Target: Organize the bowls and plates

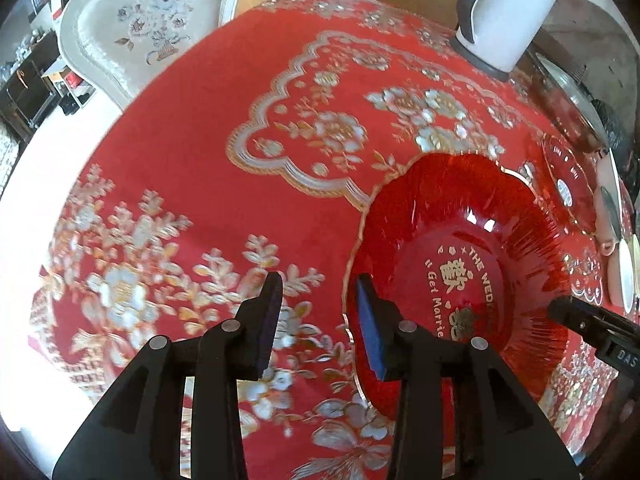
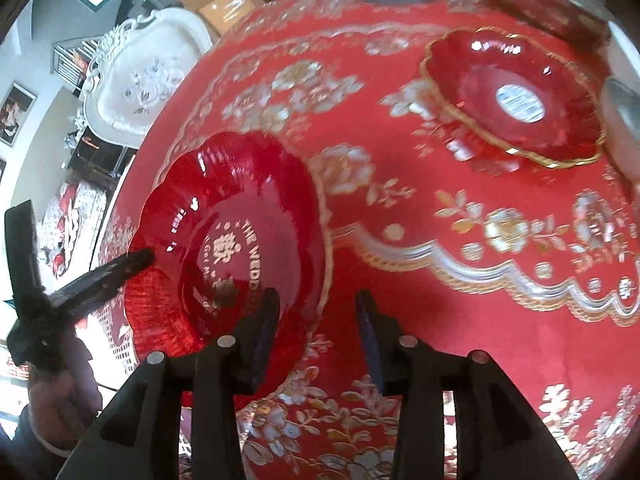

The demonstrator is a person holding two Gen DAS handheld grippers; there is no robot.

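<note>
A large red glass plate (image 1: 460, 248) with gold lettering and a scalloped gold rim lies on the red floral tablecloth (image 1: 224, 208). My left gripper (image 1: 318, 280) is open at the plate's left rim, one finger over the plate and the other over the cloth, with neither pad pressing. In the right wrist view the same plate (image 2: 232, 220) sits at the left. My right gripper (image 2: 316, 294) is open astride its right rim. A smaller red plate (image 2: 516, 96) with a white sticker lies apart at the upper right, also seen as a red plate (image 1: 568, 184) near the right edge.
A white jug (image 1: 504, 12) stands at the table's far side. Beside it lies a glass dish (image 1: 572, 92), and white dishes (image 1: 624, 276) sit at the right edge. A pale upholstered chair (image 1: 148, 28) stands beyond the table. A hand (image 2: 52, 400) holds the left gripper.
</note>
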